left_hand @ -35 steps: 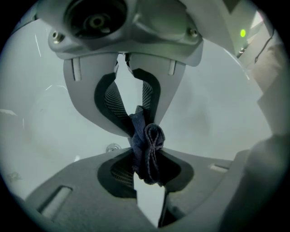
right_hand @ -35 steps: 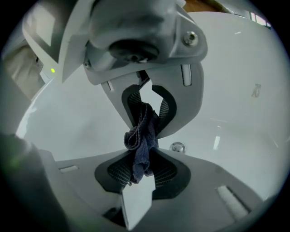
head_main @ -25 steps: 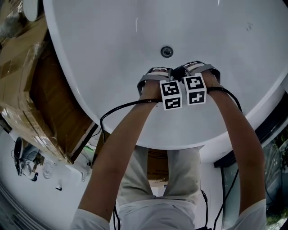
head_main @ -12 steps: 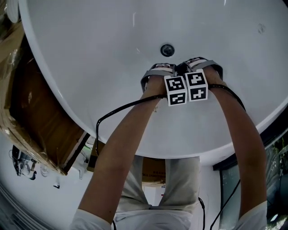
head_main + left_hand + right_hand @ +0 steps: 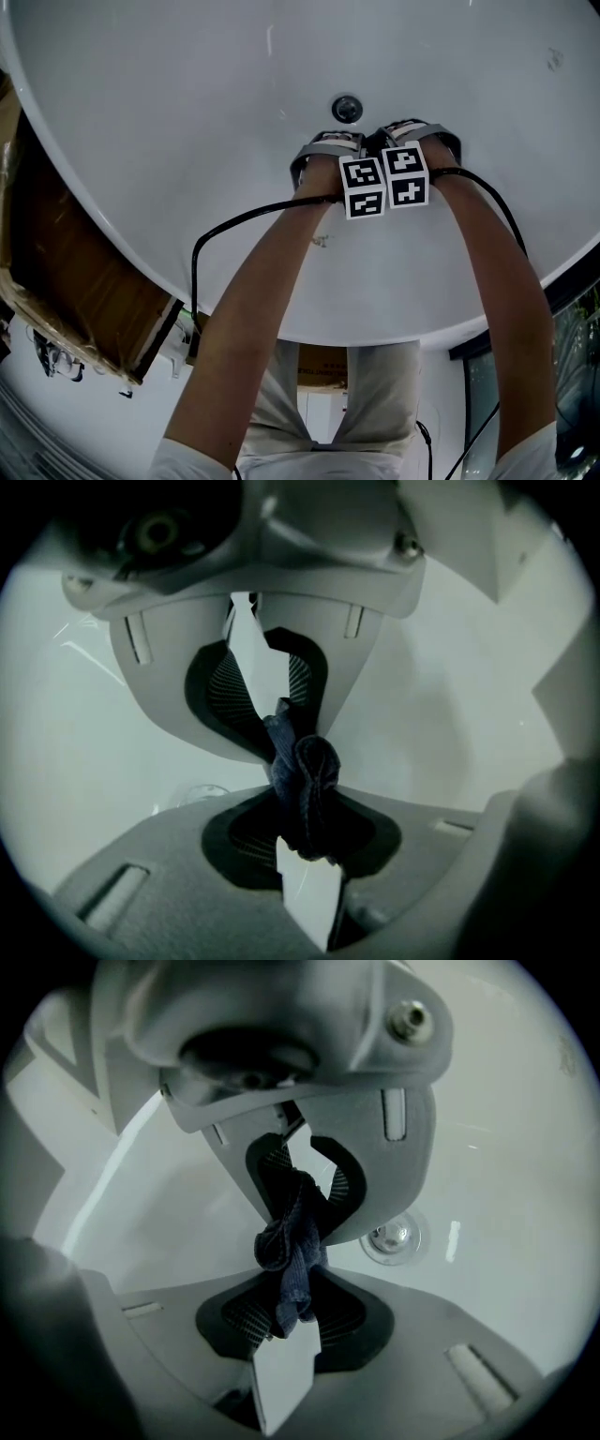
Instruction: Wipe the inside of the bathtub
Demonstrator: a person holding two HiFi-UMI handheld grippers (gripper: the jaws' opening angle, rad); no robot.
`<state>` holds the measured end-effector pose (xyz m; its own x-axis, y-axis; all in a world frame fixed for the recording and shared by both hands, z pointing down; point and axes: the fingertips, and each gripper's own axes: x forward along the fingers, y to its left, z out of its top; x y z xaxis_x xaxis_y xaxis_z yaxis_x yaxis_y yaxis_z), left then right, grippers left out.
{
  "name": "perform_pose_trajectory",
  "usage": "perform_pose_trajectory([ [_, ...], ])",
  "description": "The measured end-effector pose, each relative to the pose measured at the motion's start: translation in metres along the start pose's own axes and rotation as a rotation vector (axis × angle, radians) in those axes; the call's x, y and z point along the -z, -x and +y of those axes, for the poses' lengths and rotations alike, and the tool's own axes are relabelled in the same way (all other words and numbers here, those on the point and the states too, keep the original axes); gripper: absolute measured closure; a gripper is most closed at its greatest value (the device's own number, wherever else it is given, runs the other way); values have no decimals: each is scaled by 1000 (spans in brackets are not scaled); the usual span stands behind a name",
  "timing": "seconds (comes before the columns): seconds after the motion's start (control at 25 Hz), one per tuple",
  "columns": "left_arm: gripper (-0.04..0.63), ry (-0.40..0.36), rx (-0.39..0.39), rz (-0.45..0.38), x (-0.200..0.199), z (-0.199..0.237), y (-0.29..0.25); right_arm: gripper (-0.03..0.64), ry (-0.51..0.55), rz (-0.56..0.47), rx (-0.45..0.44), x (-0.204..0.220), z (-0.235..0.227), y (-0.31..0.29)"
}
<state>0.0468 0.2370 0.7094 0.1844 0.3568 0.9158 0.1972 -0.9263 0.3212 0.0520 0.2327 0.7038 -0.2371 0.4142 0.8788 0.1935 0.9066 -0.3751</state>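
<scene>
The left hand-held gripper (image 5: 326, 155) and right hand-held gripper (image 5: 417, 138), each clamped on bunched dark cloth (image 5: 305, 780), have sunk together into the bathtub (image 5: 187, 112) near its drain (image 5: 347, 108); wiping looks about to start.

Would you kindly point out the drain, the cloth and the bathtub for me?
drain (image 5: 347, 108): head view, centre of its round cover.
cloth (image 5: 307, 780): left gripper view, bunched fold between the jaws.
bathtub (image 5: 141, 112): head view, bare inner wall.

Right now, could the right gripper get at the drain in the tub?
Probably yes: the right gripper, shut on a dark cloth, hangs close to the drain, with only bare bathtub between them.
</scene>
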Motion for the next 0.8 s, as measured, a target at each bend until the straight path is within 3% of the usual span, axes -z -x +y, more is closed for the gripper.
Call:
perform_pose_trajectory([
  [0.6, 495, 13, 42, -10, 0, -8, -16, 522, -39, -38, -7, 4, 7, -13],
  [0.8, 495, 51, 69, -27, -4, -16, -12, 522, -19, -31, -34, 2, 14, -9],
])
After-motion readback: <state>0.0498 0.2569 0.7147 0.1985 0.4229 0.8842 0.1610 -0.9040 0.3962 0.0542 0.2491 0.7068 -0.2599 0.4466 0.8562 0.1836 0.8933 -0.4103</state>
